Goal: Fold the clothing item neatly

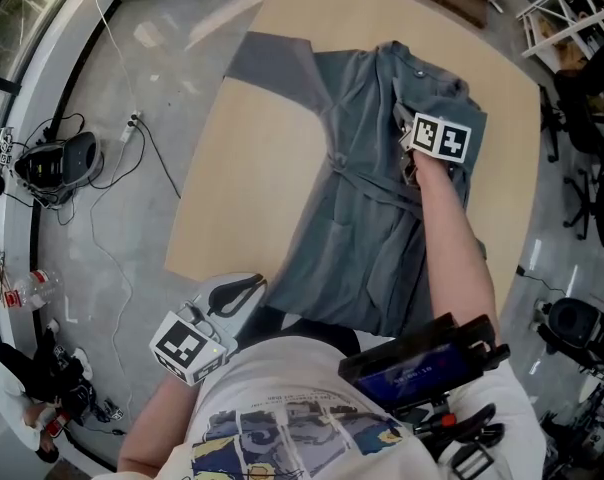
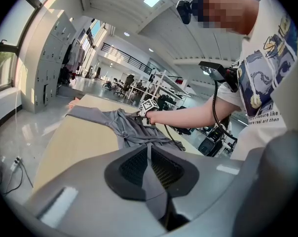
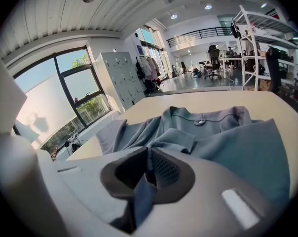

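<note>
Left tongs (image 2: pixel 149 152): at 7 o'clock in the head view, close to the person's body, clamped on the near hem of the garment (image 1: pixel 367 238).
Garment: grey-blue and collared, lying mid-counter, with one sleeve (image 1: pixel 272 68) spread toward 11 o'clock and a tie (image 1: pixel 377 183) crossing the waist.
Right tongs (image 3: pixel 149 157): at 1 o'clock, pinched shut on a fold of cloth just below the collar (image 3: pixel 203 117).
Step in hand: probably a lengthwise fold — one side carried over the other.
Doing it well: keep the edge between the two pinches taut and level, lay it parallel to the midline, and let go only once the cloth lies flat.
Counter (image 1: pixel 262 168): pale smooth wood; the hem reaches its near edge.
Room: grey polished floor (image 1: pixel 132 198), cables (image 1: pixel 157 163) at 9 o'clock, a white rack (image 1: pixel 572 8) at 1 o'clock.
</note>
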The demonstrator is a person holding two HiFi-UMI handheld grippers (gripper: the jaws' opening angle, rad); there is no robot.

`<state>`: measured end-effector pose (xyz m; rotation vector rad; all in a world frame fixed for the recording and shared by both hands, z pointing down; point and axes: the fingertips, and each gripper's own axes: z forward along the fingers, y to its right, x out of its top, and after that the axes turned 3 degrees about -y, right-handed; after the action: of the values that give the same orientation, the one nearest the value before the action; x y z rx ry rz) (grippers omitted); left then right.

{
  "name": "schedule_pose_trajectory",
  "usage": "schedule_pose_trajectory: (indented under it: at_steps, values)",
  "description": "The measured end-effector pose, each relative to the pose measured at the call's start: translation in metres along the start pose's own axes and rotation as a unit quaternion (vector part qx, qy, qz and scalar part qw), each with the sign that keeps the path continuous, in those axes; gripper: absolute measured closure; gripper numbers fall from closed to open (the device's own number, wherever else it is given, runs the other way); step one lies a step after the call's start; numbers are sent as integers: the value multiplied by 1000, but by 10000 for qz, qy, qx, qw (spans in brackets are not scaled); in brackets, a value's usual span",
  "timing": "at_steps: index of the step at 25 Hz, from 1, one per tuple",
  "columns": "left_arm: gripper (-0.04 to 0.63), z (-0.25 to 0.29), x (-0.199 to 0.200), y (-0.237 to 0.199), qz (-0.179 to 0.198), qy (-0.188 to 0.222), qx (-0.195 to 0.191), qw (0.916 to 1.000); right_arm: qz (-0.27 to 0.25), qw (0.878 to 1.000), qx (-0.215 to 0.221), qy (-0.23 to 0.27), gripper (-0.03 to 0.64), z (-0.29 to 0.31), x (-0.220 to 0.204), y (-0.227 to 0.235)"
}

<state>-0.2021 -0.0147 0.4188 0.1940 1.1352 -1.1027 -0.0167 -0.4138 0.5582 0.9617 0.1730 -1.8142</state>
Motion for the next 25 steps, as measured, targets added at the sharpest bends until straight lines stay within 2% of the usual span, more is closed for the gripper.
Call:
schedule_pose_trajectory:
  at_steps: [9,14,25]
  values:
    - [568,5,4,-8,51,50,-159,9998,-181,9998,93,39,560,-11,2,-5]
    - [568,9,14,-10,204,117,-329,9992,-328,9993,68,145,560,-32,5,-15]
    - [568,9,21,-3,650,155,-976,9930,-473,9981,-80,390,561,-113,-16,-51]
